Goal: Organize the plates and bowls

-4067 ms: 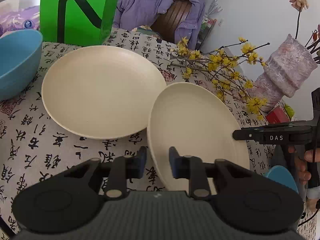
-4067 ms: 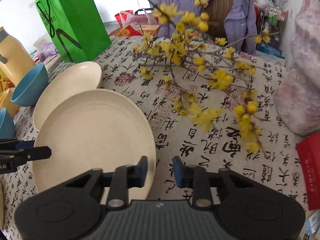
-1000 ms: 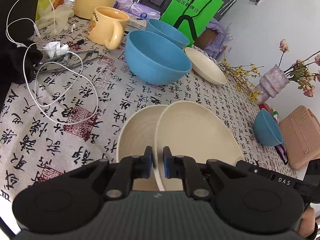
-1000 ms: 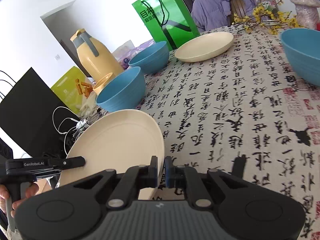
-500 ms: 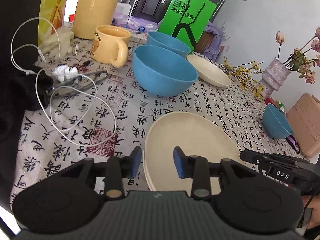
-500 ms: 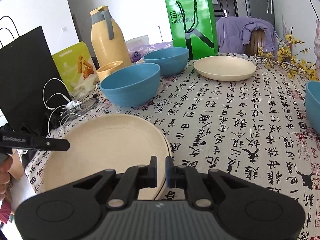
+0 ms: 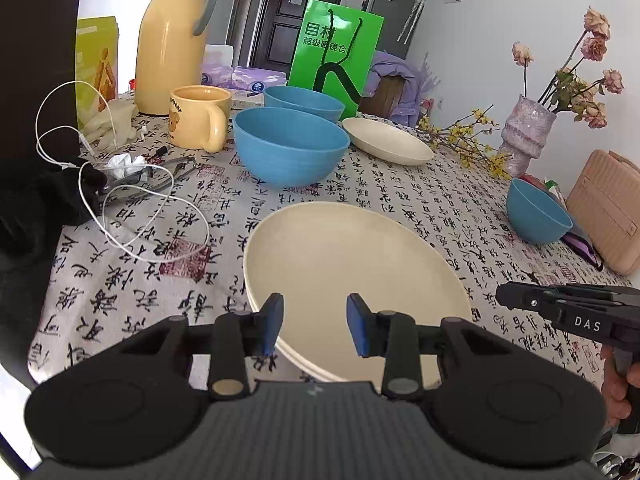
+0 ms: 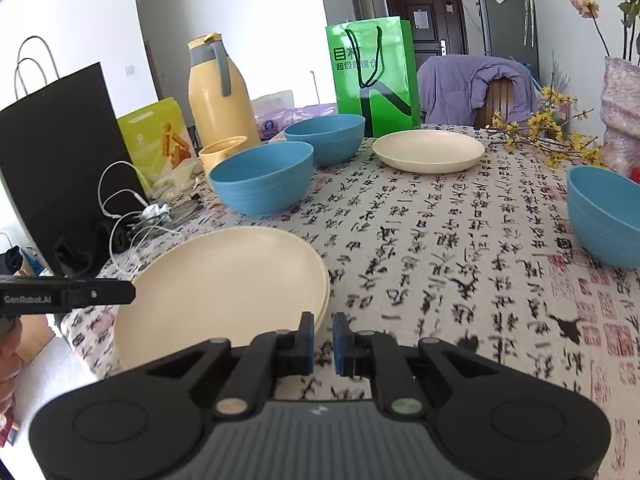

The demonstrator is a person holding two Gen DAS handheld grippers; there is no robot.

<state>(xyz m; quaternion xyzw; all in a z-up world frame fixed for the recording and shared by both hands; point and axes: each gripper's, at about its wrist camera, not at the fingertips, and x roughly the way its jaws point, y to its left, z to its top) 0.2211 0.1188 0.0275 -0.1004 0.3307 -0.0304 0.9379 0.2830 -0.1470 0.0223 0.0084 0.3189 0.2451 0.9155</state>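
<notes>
Plates and bowls spread over a counter [image 7: 400, 184] draped in a calligraphy-print cloth. At the far side, a green paper bag [image 7: 334, 60] upright, and a tall yellow thermos jug [image 7: 172, 40] off to its left. Near the front edge, a stack of two cream plates [image 7: 352, 264], lying flat, rims aligned. Further back, two blue bowls: the nearer bowl [image 7: 290, 148] upright just in front of the farther bowl [image 7: 304, 100]. To their right, a single cream plate [image 7: 388, 140], well apart from the stack. A third blue bowl [image 7: 536, 212] alone towards the right side, near a pink vase [image 7: 524, 136] of dried flowers. Left of the bowls, a yellow mug [image 7: 198, 116], with a white cable [image 7: 132, 208] looped on the cloth in front of it.

Left tongs [image 7: 315, 328] having just been opening, now parted over the stack's near rim, pads clear of it. Right tongs [image 8: 323, 340] almost fully closed, gripping nothing, just beside the stack's right rim.
</notes>
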